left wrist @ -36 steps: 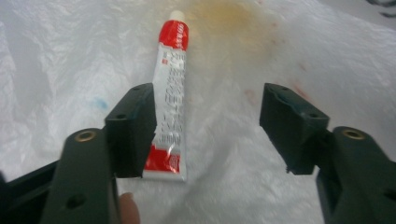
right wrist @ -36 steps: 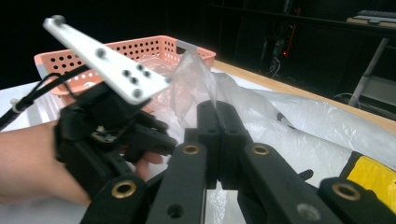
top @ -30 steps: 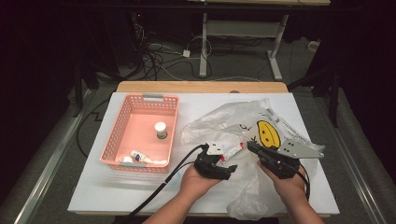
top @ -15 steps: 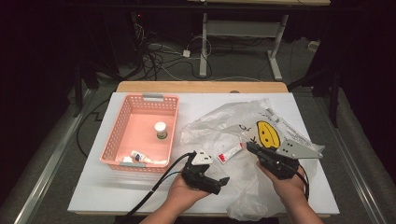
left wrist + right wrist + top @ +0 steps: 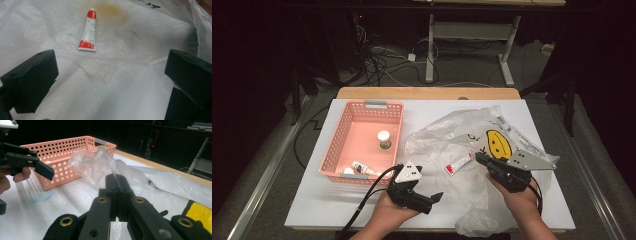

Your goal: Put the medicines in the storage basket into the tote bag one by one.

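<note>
My left tool (image 5: 110, 82) gapes empty at a red-and-white tube (image 5: 88, 31), print unreadable, while my right tool (image 5: 117, 182) pinches the plastic bag (image 5: 100, 162).

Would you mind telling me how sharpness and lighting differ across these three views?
High view: white table bright, floor behind dark. Left gripper view: the tube fairly sharp, the near open jaws blurred. Right gripper view: the plastic bag held in its shut jaws is in focus, the basket slightly soft.

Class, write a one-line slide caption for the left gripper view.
Open left gripper faces a red-and-white tube lying on the plastic bag.
</note>
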A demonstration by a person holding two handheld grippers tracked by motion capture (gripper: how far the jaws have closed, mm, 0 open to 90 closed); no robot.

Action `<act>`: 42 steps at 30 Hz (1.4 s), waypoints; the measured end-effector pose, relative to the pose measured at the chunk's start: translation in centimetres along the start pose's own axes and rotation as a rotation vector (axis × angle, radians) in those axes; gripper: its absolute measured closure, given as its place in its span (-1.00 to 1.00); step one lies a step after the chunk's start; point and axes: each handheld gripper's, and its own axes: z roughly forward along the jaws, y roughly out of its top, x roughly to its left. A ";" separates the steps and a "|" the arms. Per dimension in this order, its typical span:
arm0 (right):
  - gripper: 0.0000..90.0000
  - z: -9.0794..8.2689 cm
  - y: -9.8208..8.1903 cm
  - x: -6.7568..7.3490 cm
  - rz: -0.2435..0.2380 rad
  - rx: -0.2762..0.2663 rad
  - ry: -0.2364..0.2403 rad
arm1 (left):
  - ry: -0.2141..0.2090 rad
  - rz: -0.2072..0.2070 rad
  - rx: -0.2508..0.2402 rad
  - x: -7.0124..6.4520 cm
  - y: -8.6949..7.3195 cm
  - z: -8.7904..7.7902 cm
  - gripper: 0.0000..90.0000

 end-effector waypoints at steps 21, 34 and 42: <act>1.00 -0.5 0.0 -0.3 0.006 -0.007 -0.008 | 0.136 -0.080 -0.041 4.0 -0.7 -4.4 -1.00; 1.00 -0.4 0.0 -0.2 0.010 -0.005 -0.004 | 0.226 -0.155 -0.050 7.2 -1.8 -6.7 -1.00; 1.00 -0.4 -0.1 -0.3 0.011 -0.005 -0.005 | 0.283 -0.194 -0.059 8.7 -2.4 -8.2 -1.00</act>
